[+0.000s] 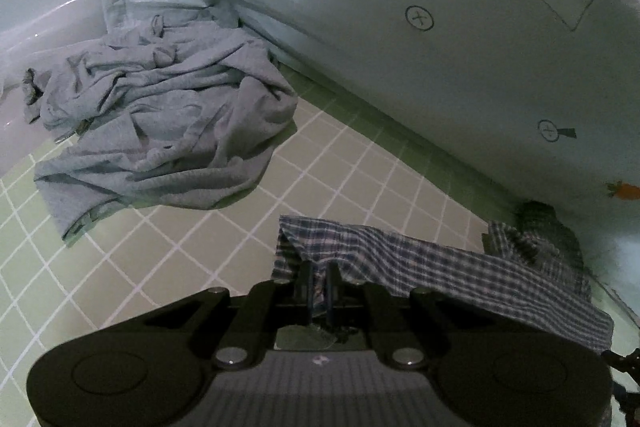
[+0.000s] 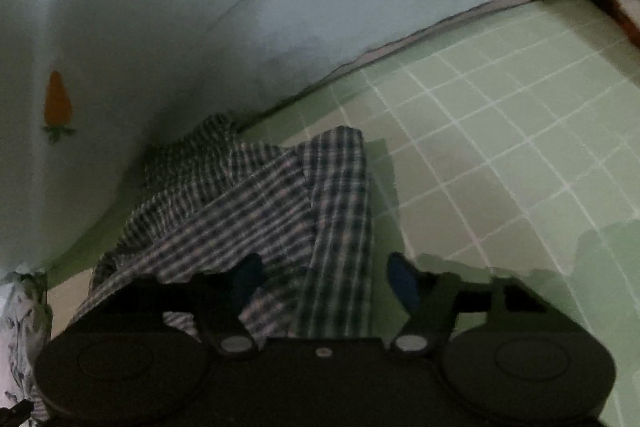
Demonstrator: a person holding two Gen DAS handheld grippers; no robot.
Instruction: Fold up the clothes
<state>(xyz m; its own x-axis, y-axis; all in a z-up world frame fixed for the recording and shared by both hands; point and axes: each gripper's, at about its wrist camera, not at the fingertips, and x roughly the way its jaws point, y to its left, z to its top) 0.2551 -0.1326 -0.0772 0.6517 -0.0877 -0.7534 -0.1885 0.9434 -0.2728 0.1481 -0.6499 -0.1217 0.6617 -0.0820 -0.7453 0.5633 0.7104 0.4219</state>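
While left gripper (image 1: 319, 281) pinches plaid cloth (image 1: 420, 263), right gripper (image 2: 326, 281) gapes.

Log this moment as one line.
left hand-held gripper: shut on plaid garment | right hand-held gripper: open over it | grey garment: crumpled, untouched

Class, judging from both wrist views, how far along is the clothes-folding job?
Done: nothing looks folded yet. In hand: the left gripper is shut on an edge of the plaid garment, while the right gripper is open with the same cloth between its fingers. Left: finishing that one, then the grey garment, crumpled on the green grid mat.
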